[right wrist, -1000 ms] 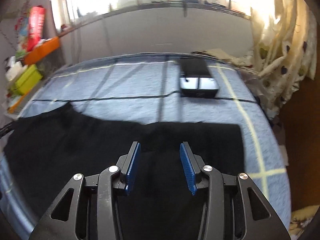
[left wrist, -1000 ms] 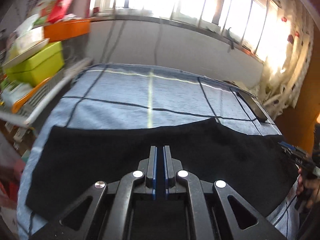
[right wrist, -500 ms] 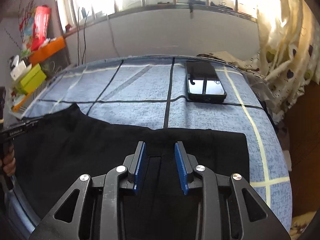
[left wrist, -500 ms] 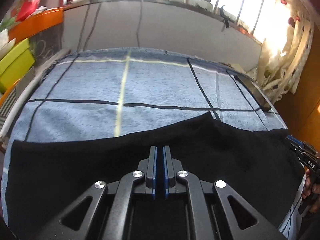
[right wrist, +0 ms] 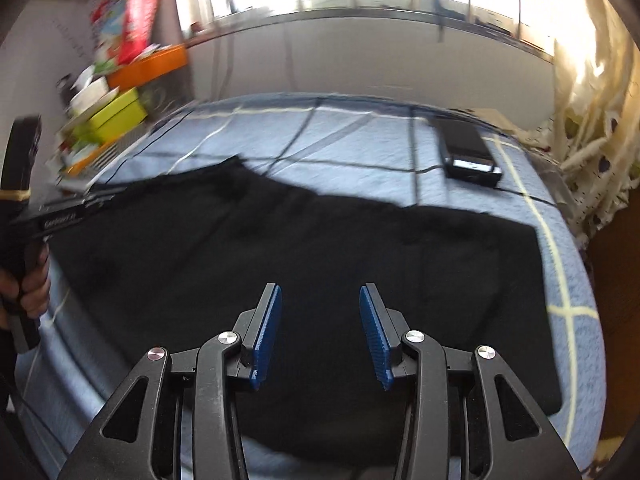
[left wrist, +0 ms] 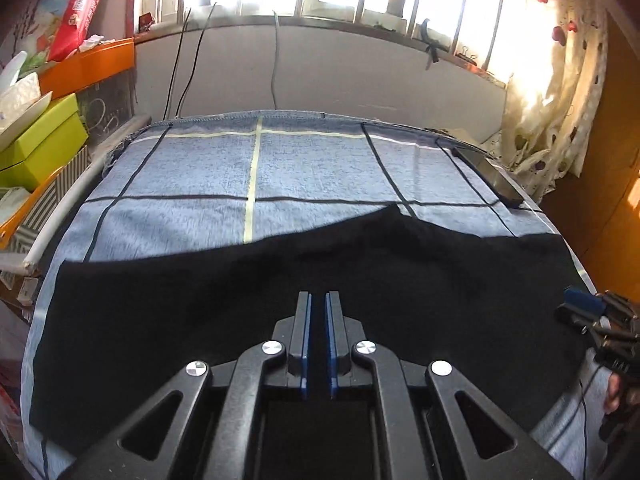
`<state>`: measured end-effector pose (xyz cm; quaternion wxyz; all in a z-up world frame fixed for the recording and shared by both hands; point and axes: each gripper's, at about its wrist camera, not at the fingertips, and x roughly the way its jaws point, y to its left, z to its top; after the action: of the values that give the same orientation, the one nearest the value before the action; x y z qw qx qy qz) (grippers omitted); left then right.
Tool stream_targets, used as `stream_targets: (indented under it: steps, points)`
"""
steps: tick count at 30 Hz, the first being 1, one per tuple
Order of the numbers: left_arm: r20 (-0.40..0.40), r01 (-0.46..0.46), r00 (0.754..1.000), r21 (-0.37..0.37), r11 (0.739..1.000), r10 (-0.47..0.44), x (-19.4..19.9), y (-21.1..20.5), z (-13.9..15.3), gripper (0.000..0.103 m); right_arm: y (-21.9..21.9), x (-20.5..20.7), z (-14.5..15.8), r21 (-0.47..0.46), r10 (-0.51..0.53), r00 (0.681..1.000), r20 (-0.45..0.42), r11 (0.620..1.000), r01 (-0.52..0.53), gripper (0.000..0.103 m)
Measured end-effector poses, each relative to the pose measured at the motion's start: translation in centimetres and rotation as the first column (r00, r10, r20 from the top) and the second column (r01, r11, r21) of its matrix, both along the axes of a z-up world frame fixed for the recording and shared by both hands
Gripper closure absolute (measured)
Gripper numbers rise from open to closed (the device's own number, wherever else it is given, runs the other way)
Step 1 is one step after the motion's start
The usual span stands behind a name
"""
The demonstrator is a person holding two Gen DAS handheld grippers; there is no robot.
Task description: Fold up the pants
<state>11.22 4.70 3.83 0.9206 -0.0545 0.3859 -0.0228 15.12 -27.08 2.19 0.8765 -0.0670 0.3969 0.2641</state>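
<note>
Flat across the near half of the table lies the pair of black fabric pants (left wrist: 240, 300), spread wide on a blue-grey woven cloth with dark and pale yellow grid lines (left wrist: 312, 168). Its far edge rises to a low peak near the middle of the cloth, and its near edge reaches the front rim of the table.

In the left wrist view, the left tongs (left wrist: 317, 300) hover over the middle of the dark fabric with their blue-padded fingers nearly pressed together, only a thin slit between them, and nothing caught in that slit. At the right edge of the same view the right tongs (left wrist: 584, 308) show from the side, over the right end of the pants.

From the right wrist view, the right tongs (right wrist: 320, 300) are spread apart above the black fabric, gripping nothing. The picture is blurred here. At the left edge a hand (right wrist: 28, 284) grips the handle of the left tongs (right wrist: 86, 202), whose tip points over the left end of the pants.

A black rectangular phone (right wrist: 468, 154) lies on the cloth beyond the pants, toward the far right corner, apart from them. To the left of the table stand a lime-green box (left wrist: 40, 140) and an orange tray (left wrist: 92, 66), and a cream patterned curtain (left wrist: 560, 92) hangs at the right.
</note>
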Motion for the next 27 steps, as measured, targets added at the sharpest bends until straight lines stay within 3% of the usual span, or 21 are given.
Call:
stream_targets:
  steps: [6, 9, 11, 16, 21, 25, 27]
  points:
    - [-0.013, 0.009, 1.000, 0.055, 0.998, -0.009, -4.1, -2.3, -0.9, 0.094, 2.8, -4.0, -1.1, -0.031, 0.068, 0.998, 0.007, 0.997, -0.068, 0.061]
    - [-0.032, 0.026, 0.999, 0.069, 0.997, -0.024, -5.1, -3.1, -1.9, 0.094, 4.1, -5.1, -2.4, -0.091, 0.084, 0.996, 0.013, 0.992, -0.083, 0.061]
    - [-0.067, 0.018, 0.998, 0.071, 0.997, -0.013, -5.2, -3.0, -2.9, 0.094, 4.2, -5.1, -2.6, -0.107, 0.082, 0.996, 0.021, 0.991, -0.079, 0.061]
    - [-0.056, 0.009, 0.998, 0.090, 0.996, -0.004, -6.0, -3.4, -2.5, 0.094, 4.2, -5.3, -2.0, -0.114, 0.054, 0.998, 0.028, 0.992, -0.051, 0.061]
    - [-0.039, 0.001, 0.999, 0.089, 0.996, 0.002, -6.9, -3.5, -2.1, 0.094, 6.1, -6.1, -1.0, -0.057, 0.097, 0.994, 0.050, 0.994, -0.095, 0.061]
    - [-0.051, -0.011, 0.999, 0.123, 0.992, 0.017, -6.6, -3.2, -2.8, 0.094, 8.1, -6.0, -2.2, -0.094, 0.135, 0.990, 0.031, 0.987, -0.132, 0.061]
    - [-0.050, -0.011, 0.999, 0.096, 0.995, 0.016, -6.7, -2.7, -2.9, 0.094, 8.3, -5.8, -2.5, -0.104, 0.138, 0.990, 0.019, 0.985, -0.136, 0.060]
